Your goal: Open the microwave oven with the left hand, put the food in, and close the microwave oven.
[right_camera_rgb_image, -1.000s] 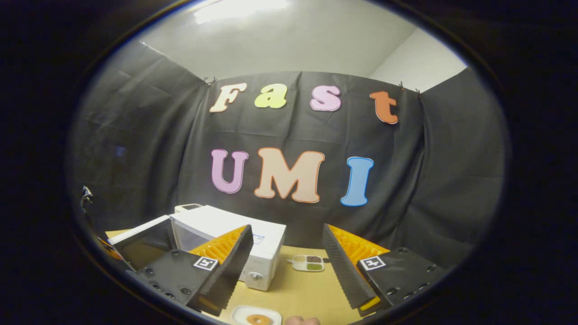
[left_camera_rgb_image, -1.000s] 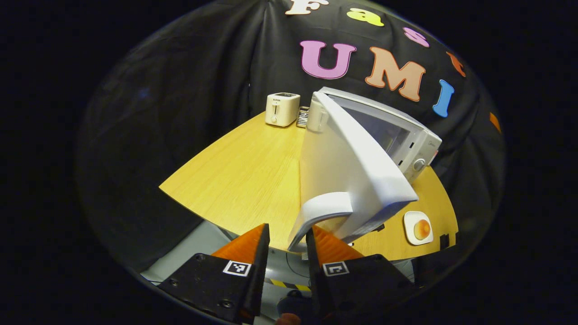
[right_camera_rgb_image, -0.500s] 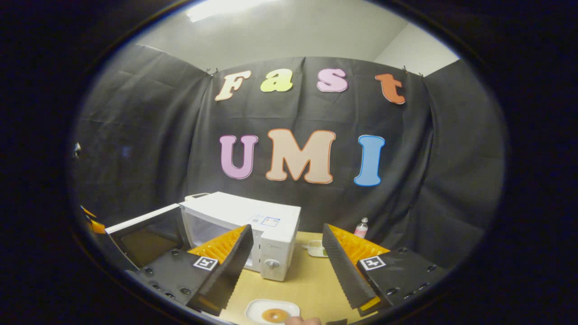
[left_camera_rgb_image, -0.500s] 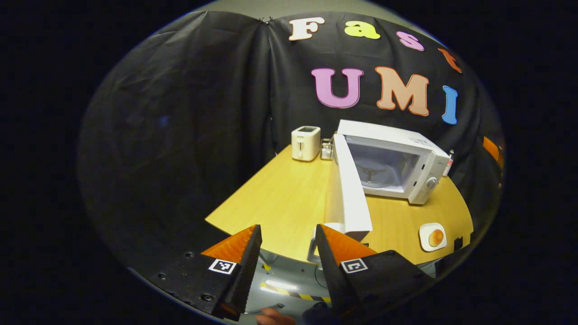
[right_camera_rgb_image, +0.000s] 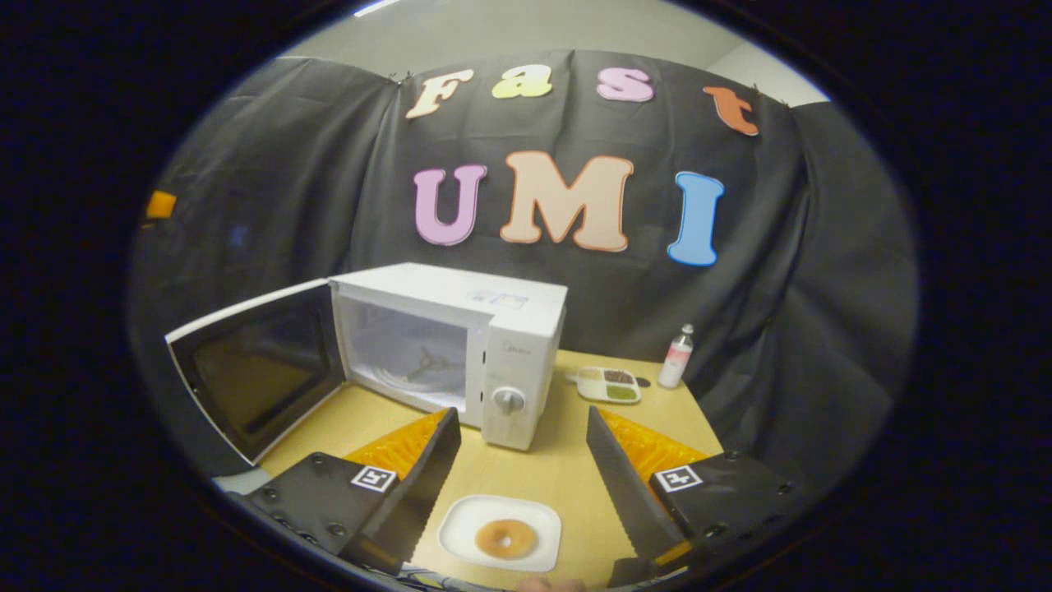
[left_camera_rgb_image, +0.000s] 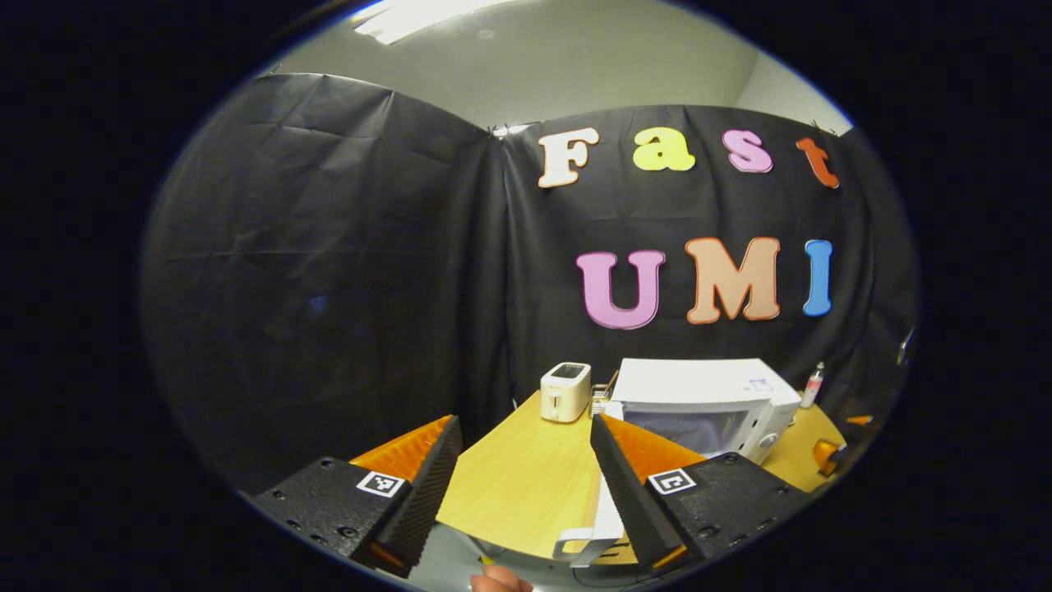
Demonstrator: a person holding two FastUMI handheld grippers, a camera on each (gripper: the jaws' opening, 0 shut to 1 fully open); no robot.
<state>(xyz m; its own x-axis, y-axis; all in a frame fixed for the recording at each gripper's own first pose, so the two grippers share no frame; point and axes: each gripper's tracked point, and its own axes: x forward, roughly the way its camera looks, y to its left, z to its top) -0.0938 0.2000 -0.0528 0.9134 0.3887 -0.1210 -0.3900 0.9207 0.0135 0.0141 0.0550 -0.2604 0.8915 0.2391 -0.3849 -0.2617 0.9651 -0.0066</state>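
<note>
Currently the microwave oven (right_camera_rgb_image: 460, 345) stands on the wooden worktop (right_camera_rgb_image: 567, 477) with its door (right_camera_rgb_image: 255, 370) swung fully open to the side, exposing the cavity and the turntable hub. A white plate (right_camera_rgb_image: 501, 534) carrying a doughnut (right_camera_rgb_image: 505, 538) lies on the worktop in front of the oven, near its control dial. The right gripper (right_camera_rgb_image: 522, 485) hovers above the plate with its fingers spread apart, gripping nothing. The left gripper (left_camera_rgb_image: 526, 485) is held off the near edge of the worktop, fingers likewise spread and empty; the door handle (left_camera_rgb_image: 579, 538) sits just beside its right finger. A toaster (left_camera_rgb_image: 565, 392) stands at the far side beside the oven. A divided dish (right_camera_rgb_image: 608, 384) and a small bottle (right_camera_rgb_image: 677, 356) sit behind the oven's right side.
</note>
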